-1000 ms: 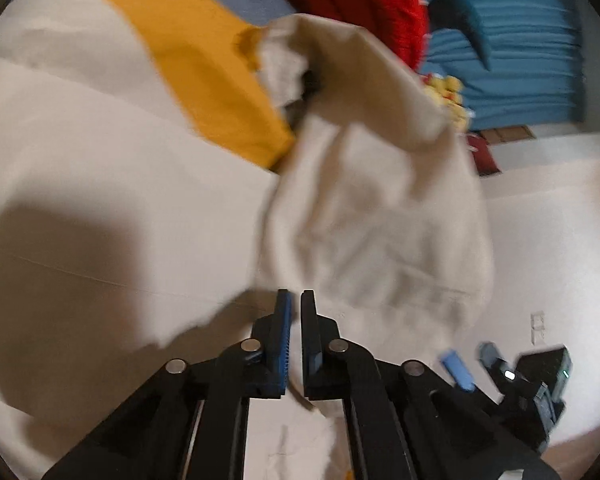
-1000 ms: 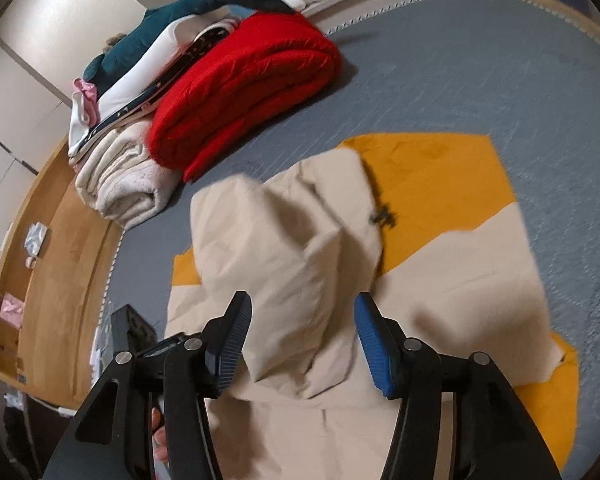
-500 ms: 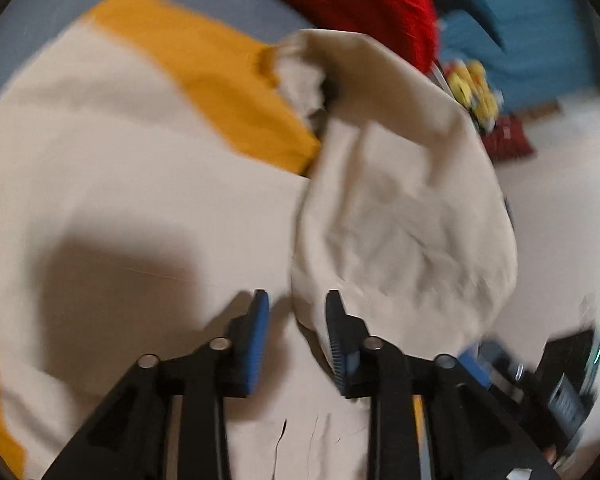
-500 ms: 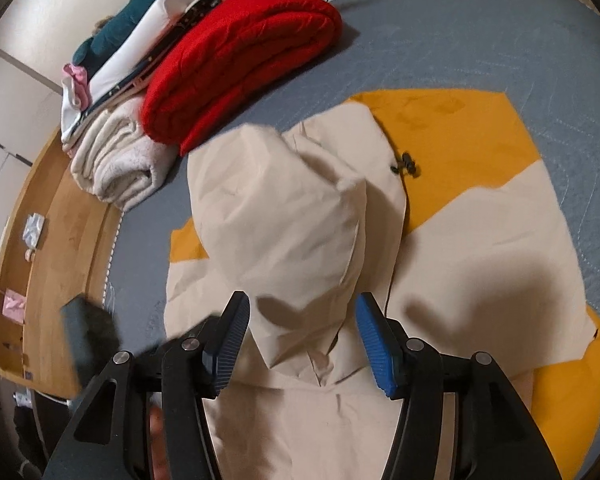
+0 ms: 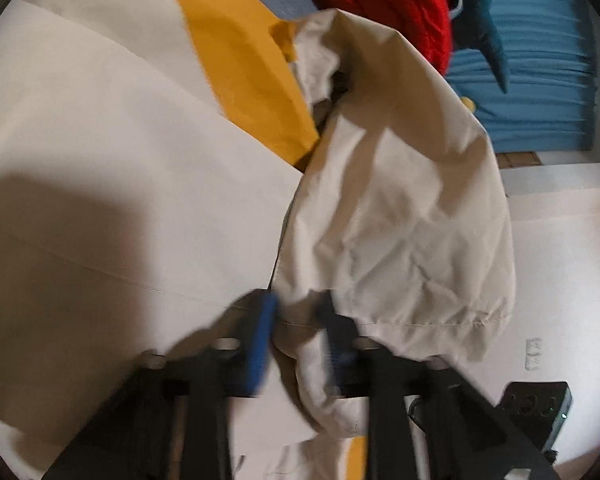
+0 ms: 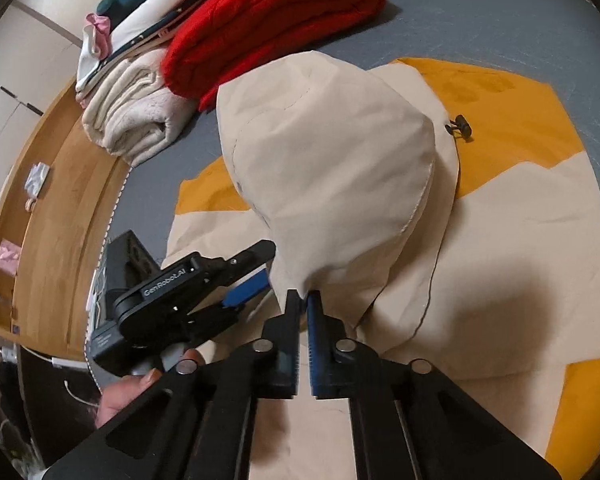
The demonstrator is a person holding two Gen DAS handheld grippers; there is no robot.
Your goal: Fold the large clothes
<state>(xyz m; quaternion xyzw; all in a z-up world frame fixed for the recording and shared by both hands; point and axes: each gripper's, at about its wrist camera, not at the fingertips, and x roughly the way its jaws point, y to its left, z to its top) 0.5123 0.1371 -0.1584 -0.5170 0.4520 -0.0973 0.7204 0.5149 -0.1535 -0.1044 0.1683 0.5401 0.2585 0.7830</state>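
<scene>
Centrally, a beige-and-mustard jacket (image 6: 500,248) is lying spread flat on a grey quilted mat (image 6: 500,20), with its beige hood (image 6: 332,168) puffing up over the collar and hiding the cloth behind it. A small black cord toggle (image 6: 460,127) is sitting at the hood's 2 o'clock edge, on the mustard panel. At 11 o'clock from the hood, a folded red blanket (image 6: 276,28) is lying on the mat, with a rolled cream towel (image 6: 136,120) touching its left end and a stack of white, teal and pink clothes (image 6: 140,8) behind both. A wooden ledge (image 6: 52,200) is curving along the mat's 9 o'clock side.

In the right wrist view, the right gripper (image 6: 303,300) is pinching the hood's lower hem, its blue pads nearly meeting on the fabric. The left gripper (image 6: 256,276) is reaching in from 8 o'clock, just beside the hood's base. In the left wrist view, blurred by motion, the left gripper (image 5: 298,332) is standing partly open, with the hood's (image 5: 400,220) bottom fold sitting between its fingers; whether they are pressing it I cannot tell.
</scene>
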